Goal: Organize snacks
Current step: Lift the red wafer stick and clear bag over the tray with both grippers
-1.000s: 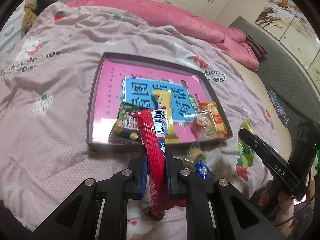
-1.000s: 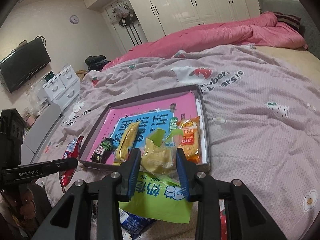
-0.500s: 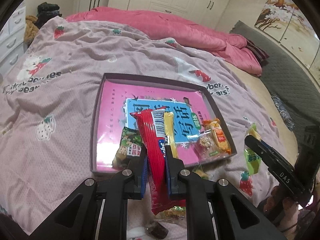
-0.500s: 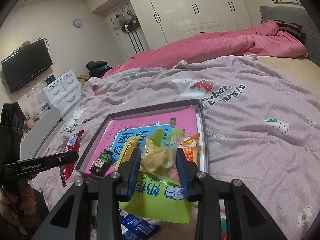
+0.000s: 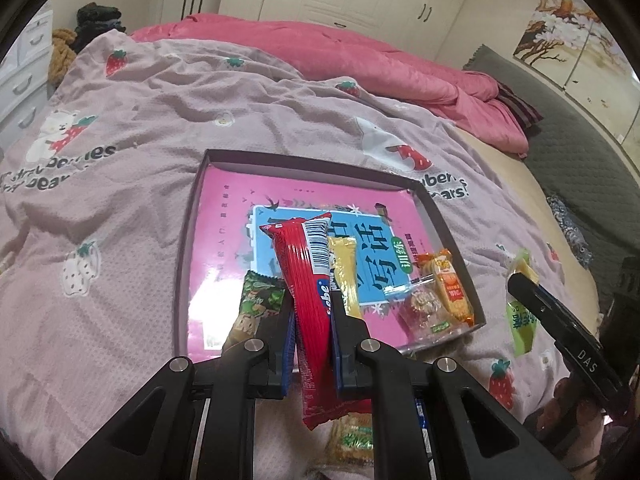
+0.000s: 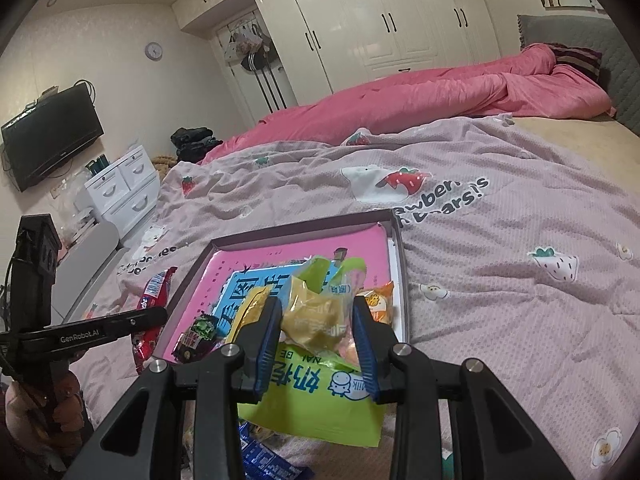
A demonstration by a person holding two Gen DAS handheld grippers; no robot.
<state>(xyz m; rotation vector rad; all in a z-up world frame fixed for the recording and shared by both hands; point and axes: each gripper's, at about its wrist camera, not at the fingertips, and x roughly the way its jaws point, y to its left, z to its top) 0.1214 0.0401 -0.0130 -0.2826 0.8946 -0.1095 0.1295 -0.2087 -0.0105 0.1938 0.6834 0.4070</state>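
Red snack bar (image 5: pixel 310 280) over tray edge (image 5: pixel 182 280)

A shallow tray (image 5: pixel 188 264) lies on the bedspread (image 5: pixel 120 208) in the middle of the bed, with a folded quilt (image 5: pixel 360 64) behind it along the far side. In the tray, a flat wrapper (image 5: pixel 256 300) lies at the near left, a long bar (image 5: pixel 346 276) lies near the middle, and two small packets (image 5: pixel 440 292) sit side by side at the near right corner. The left claw (image 5: pixel 311 312) is over the tray's near edge, clamped on a long stick pack (image 5: pixel 308 280) that points toward the far side. To the right of the tray, the right claw (image 6: pixel 316 332) grips a crumpled bag (image 6: pixel 316 316) above a flat pouch (image 6: pixel 320 400). More packets (image 5: pixel 352 436) lie on the bedspread in front of the tray.
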